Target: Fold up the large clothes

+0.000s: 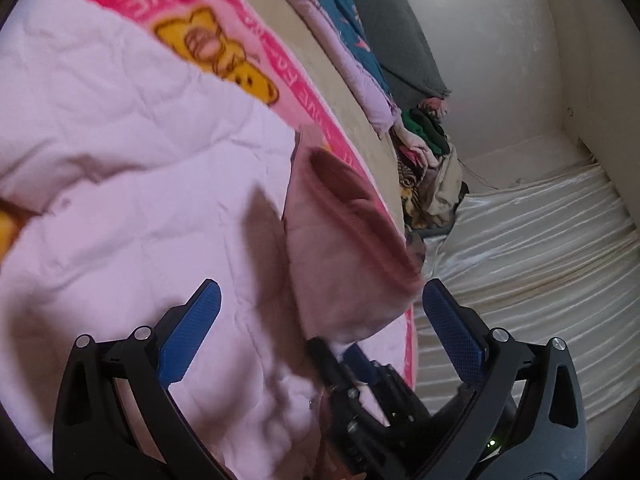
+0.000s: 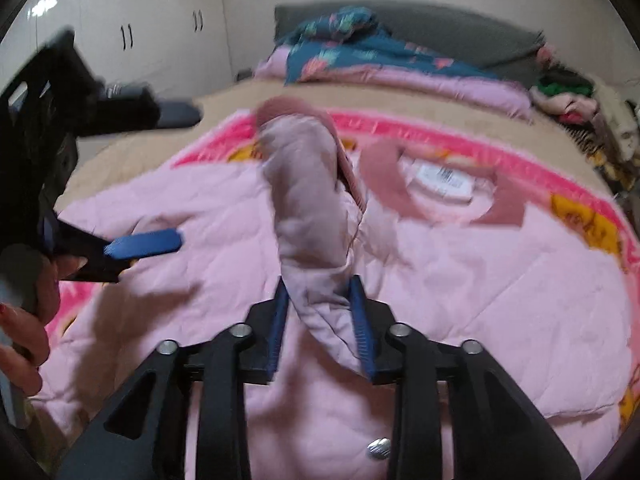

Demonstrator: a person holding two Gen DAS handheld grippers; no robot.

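Note:
A light pink quilted jacket (image 2: 460,272) lies spread on a pink cartoon blanket (image 2: 400,130) on the bed, collar and white label (image 2: 442,180) at the far side. My right gripper (image 2: 322,300) is shut on the jacket's sleeve (image 2: 308,200) and holds it up, its dusty-pink cuff (image 2: 280,106) pointing away. My left gripper (image 1: 320,304) is open and empty, hovering over the jacket body (image 1: 120,160); the lifted sleeve (image 1: 340,248) and the right gripper (image 1: 352,364) show between its fingers. It also shows in the right wrist view (image 2: 152,242) at the left.
A teal patterned quilt (image 2: 360,50) and a lilac cover (image 2: 440,80) lie by the grey headboard (image 2: 440,20). A pile of clothes (image 2: 568,96) sits at the bed's far right corner. White wardrobes (image 2: 128,32) stand at left. A white ribbed mattress (image 1: 540,260) lies beside the bed.

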